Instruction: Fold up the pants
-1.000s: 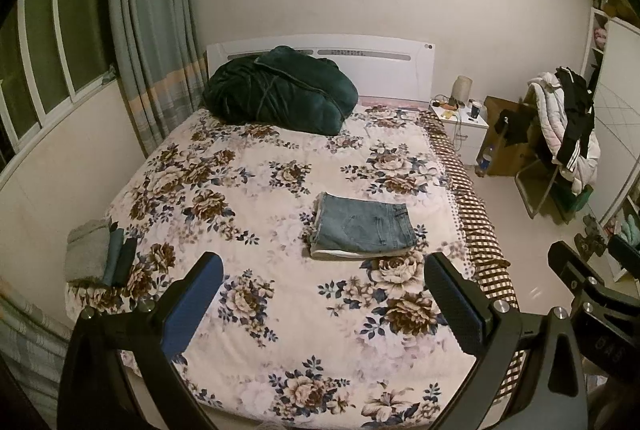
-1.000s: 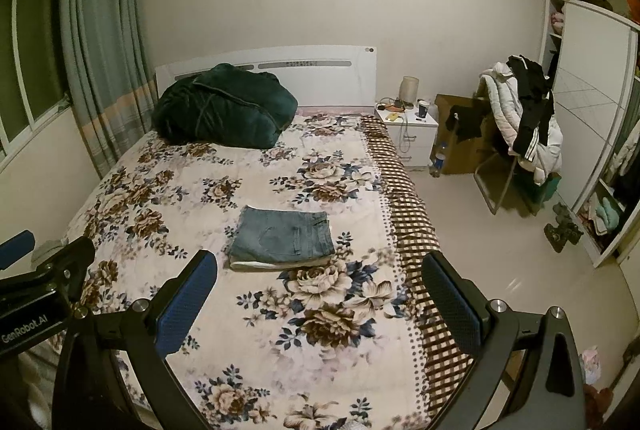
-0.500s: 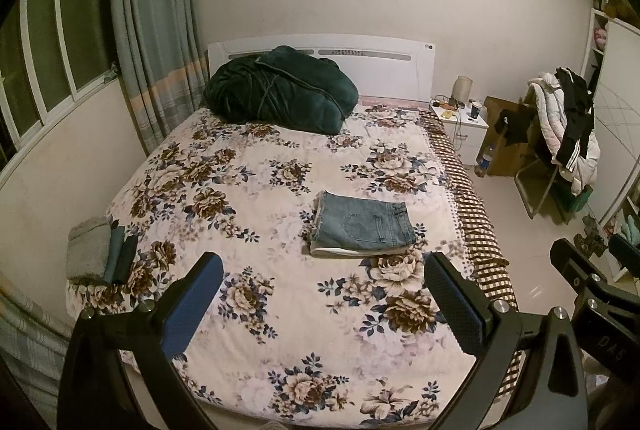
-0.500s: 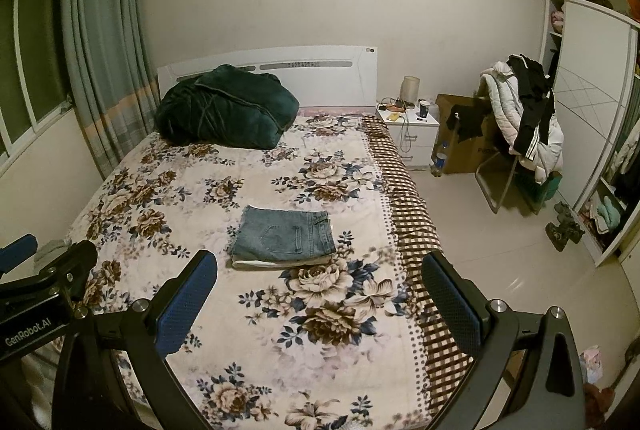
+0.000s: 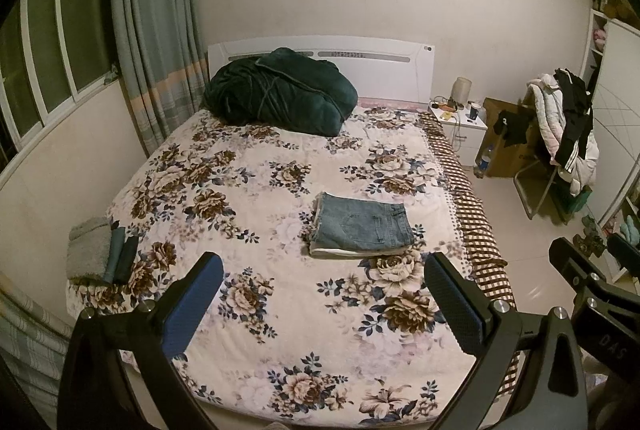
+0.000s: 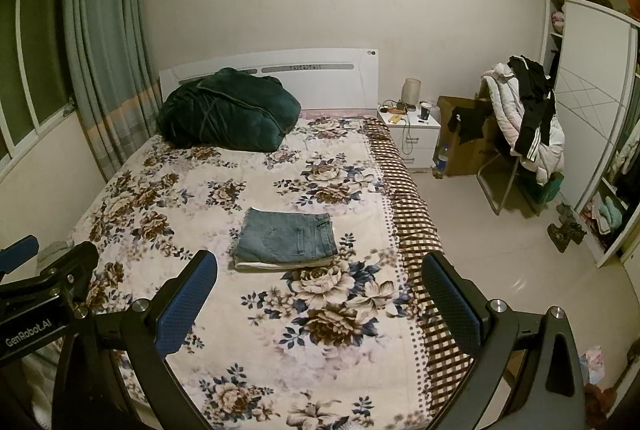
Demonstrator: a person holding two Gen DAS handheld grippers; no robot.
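Note:
Folded blue denim pants (image 5: 362, 228) lie flat as a neat rectangle on the floral bedspread (image 5: 256, 214), right of the bed's middle; they also show in the right wrist view (image 6: 286, 240). My left gripper (image 5: 322, 270) is open and empty, held well back above the foot of the bed. My right gripper (image 6: 320, 268) is open and empty too, likewise back from the pants. Part of the right gripper's body (image 5: 588, 282) shows at the left wrist view's right edge.
A dark green quilt (image 5: 280, 90) is bundled at the headboard. Folded grey and teal clothes (image 5: 100, 250) sit at the bed's left front corner. A white nightstand (image 6: 412, 134), a cardboard box and a chair with jackets (image 6: 524, 118) stand right of the bed, by a wardrobe.
Both views have drawn back slightly from the bed; the pants look a little smaller and lie unmoved. Both grippers stay open.

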